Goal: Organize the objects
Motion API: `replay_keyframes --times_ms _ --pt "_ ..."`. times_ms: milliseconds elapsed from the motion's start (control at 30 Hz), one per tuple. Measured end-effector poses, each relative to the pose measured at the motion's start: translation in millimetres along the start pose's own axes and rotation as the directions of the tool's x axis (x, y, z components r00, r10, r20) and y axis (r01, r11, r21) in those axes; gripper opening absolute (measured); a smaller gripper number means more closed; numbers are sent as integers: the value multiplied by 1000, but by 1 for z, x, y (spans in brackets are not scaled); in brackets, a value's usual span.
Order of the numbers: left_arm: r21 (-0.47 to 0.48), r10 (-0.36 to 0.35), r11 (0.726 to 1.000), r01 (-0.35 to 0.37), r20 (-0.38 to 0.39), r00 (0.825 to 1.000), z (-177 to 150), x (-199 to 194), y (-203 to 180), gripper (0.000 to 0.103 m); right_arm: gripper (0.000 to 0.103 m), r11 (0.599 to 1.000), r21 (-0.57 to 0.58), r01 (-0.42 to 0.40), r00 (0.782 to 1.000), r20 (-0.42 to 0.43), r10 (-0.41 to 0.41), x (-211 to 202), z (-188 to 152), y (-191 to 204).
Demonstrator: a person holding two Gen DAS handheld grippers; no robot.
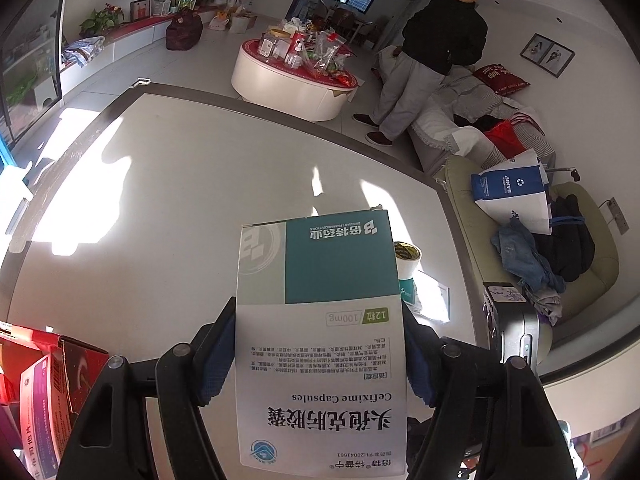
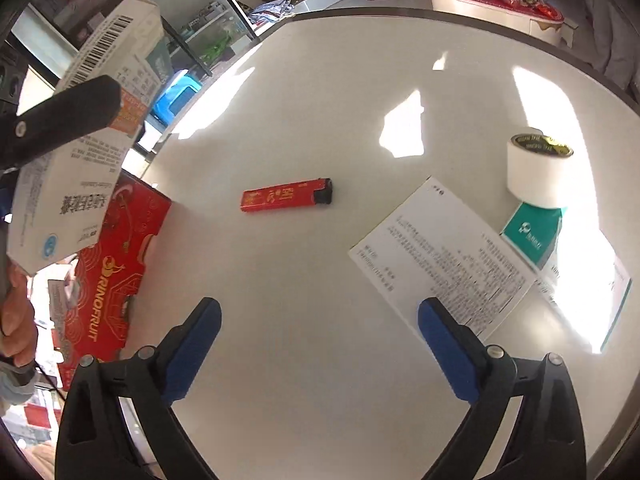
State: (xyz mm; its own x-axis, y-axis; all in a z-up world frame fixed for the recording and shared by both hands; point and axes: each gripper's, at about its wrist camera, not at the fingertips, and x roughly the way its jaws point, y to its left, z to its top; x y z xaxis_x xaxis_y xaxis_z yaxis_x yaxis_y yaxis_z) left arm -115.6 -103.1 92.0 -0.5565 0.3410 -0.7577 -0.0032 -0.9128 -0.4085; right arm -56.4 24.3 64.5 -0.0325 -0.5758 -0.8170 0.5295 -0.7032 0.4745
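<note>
My left gripper [image 1: 320, 356] is shut on a white and teal medicine box [image 1: 320, 320], held up above the white table [image 1: 180, 200]. The right wrist view shows the same box [image 2: 76, 168] at the upper left, over a red carton [image 2: 116, 272]. My right gripper [image 2: 320, 320] stands open over bare table with nothing between its blue pads [image 2: 192, 352]. Beyond it lie a red lighter [image 2: 286, 195], a printed leaflet [image 2: 444, 256], a teal and white box [image 2: 532, 232] and a roll of white tape [image 2: 536, 168].
The red carton [image 1: 52, 380] holds a purple-printed box at the table's near left. A person [image 1: 432, 52] stands by a sofa [image 1: 472, 120] past the table. A round low table [image 1: 292, 76] loaded with goods sits beyond the far edge. A chair [image 1: 560, 240] piled with clothes is at right.
</note>
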Motion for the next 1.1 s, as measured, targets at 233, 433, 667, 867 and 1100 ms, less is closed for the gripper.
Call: replay_keyframes --times_ms 233,433,667,867,1100 --pt "-34 -28 999 28 12 1000 -20 -26 11 76 99 966 -82 244 964 125 -233 -19 7 -1" --pt "-23 -34 999 36 55 998 -34 -40 14 76 99 935 -210 285 959 58 -279 22 54 -1" --pt "-53 -69 996 71 33 997 -46 -37 26 76 100 896 -291 335 924 -83 -373 48 49 -15" --pt "-48 -75 996 77 37 996 -58 -42 25 76 101 889 -253 382 896 -133 -423 42 8 0" --pt "-5 -66 998 67 47 997 -69 -57 13 76 103 890 -3 455 884 -115 -453 36 12 -6"
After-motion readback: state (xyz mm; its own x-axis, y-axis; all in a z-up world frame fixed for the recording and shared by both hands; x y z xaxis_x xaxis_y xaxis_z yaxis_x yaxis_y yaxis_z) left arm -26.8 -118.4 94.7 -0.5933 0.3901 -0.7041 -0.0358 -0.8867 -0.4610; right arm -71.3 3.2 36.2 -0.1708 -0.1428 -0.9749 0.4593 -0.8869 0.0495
